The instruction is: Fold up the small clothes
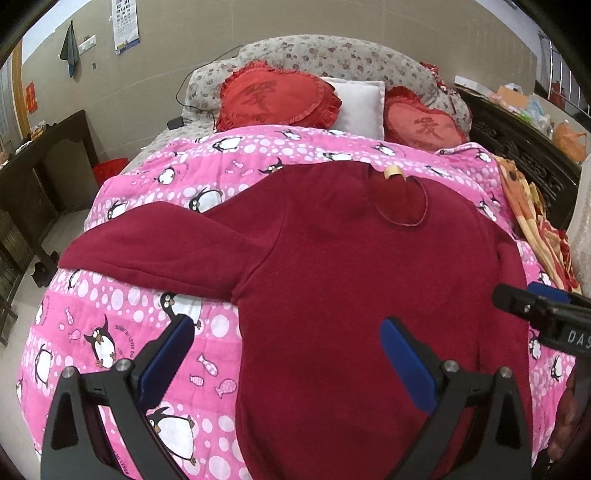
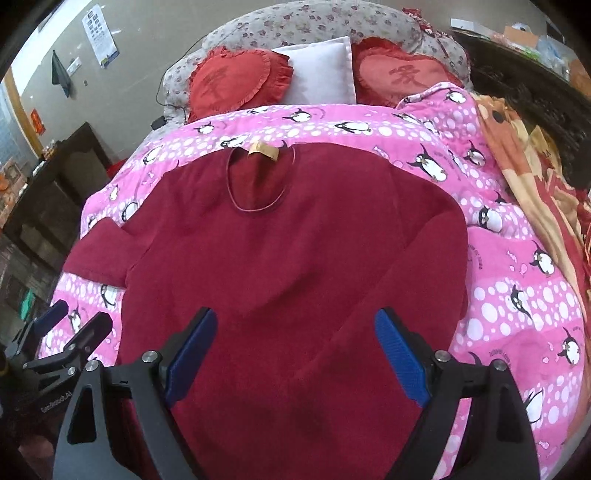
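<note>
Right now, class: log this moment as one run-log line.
left gripper: open, holding nothing | right gripper: open, holding nothing | red sweater: flat on quilt, one sleeve folded in

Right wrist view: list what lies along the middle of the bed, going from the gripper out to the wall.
Right gripper → dark red sweater → its tan neck label → pink penguin quilt → white pillow → floral bolster.

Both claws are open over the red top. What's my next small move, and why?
Probably lower the left claw and pinch the sleeve stretched out over the pink quilt, then fold it across the red top. The other sleeve already looks folded in.
</note>
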A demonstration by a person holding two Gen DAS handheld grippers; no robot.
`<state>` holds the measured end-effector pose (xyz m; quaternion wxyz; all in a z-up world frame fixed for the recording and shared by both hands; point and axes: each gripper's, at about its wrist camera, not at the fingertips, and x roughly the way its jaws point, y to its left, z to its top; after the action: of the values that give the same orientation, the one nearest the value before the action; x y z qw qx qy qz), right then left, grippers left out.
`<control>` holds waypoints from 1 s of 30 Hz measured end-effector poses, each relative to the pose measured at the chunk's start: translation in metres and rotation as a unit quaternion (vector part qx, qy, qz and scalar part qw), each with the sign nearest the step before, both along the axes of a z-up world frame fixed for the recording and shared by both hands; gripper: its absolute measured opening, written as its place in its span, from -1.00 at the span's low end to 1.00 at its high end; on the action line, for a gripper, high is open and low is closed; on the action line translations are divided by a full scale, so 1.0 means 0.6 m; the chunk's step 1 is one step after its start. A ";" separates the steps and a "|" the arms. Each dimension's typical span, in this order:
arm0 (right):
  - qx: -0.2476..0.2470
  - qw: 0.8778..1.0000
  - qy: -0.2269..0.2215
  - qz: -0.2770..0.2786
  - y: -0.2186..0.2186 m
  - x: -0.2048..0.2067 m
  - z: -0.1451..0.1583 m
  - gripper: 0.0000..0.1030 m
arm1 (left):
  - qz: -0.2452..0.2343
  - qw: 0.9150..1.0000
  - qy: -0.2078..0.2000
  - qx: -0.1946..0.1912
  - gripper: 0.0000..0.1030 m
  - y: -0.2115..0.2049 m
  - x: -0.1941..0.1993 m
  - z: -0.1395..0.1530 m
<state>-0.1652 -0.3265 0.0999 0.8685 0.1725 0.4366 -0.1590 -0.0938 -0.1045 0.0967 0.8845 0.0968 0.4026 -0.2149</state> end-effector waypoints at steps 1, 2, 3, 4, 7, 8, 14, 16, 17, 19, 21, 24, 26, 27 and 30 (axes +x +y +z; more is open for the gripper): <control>-0.001 1.000 0.002 0.003 0.003 0.004 -0.001 0.36 | 0.001 1.000 0.000 0.000 0.99 0.001 0.001 -0.002; -0.001 1.000 0.004 0.004 0.005 0.007 -0.003 0.36 | 0.001 1.000 0.001 0.000 0.99 0.000 0.002 -0.003; 0.000 1.000 0.005 0.004 0.005 0.009 -0.004 0.36 | 0.001 1.000 0.001 0.001 0.99 0.000 0.003 -0.005; 0.003 1.000 0.004 0.002 0.005 0.010 -0.007 0.36 | 0.002 1.000 0.001 0.001 0.99 0.001 0.004 -0.006; 0.011 1.000 0.000 -0.006 0.000 0.011 -0.013 0.36 | 0.003 1.000 0.005 0.001 0.99 0.002 0.009 -0.011; 0.012 1.000 0.002 -0.008 0.000 0.013 -0.014 0.36 | 0.005 1.000 0.006 0.001 0.99 0.002 0.011 -0.012; 0.002 1.000 0.009 -0.013 -0.003 0.019 -0.022 0.36 | 0.007 1.000 0.017 -0.003 0.99 0.001 0.023 -0.023; -0.010 1.000 0.014 -0.012 -0.001 0.022 -0.023 0.36 | 0.007 1.000 0.019 -0.003 0.99 -0.001 0.026 -0.024; -0.012 1.000 0.016 -0.011 0.000 0.023 -0.024 0.36 | 0.007 1.000 0.019 -0.003 0.99 -0.002 0.027 -0.024; -0.010 1.000 0.017 -0.009 -0.001 0.025 -0.027 0.36 | 0.007 1.000 0.019 -0.003 0.99 -0.003 0.028 -0.025; -0.011 1.000 0.018 -0.010 -0.001 0.027 -0.029 0.36 | 0.007 1.000 0.019 -0.003 0.99 -0.003 0.027 -0.024; -0.006 1.000 0.019 -0.012 -0.004 0.030 -0.032 0.36 | 0.008 1.000 0.018 -0.003 0.99 -0.003 0.027 -0.024; -0.004 1.000 0.020 -0.014 -0.006 0.031 -0.035 0.36 | 0.010 1.000 0.020 -0.002 0.99 -0.006 0.030 -0.026; -0.005 1.000 0.021 -0.015 -0.006 0.032 -0.036 0.36 | 0.010 1.000 0.021 -0.003 0.99 -0.009 0.032 -0.026; -0.006 1.000 0.022 -0.017 -0.007 0.033 -0.038 0.36 | 0.010 1.000 0.022 -0.003 0.99 -0.010 0.034 -0.027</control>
<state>-0.1454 -0.3306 0.0774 0.8568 0.1713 0.4518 -0.1802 -0.0735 -0.1107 0.0807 0.8780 0.0853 0.4220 -0.2093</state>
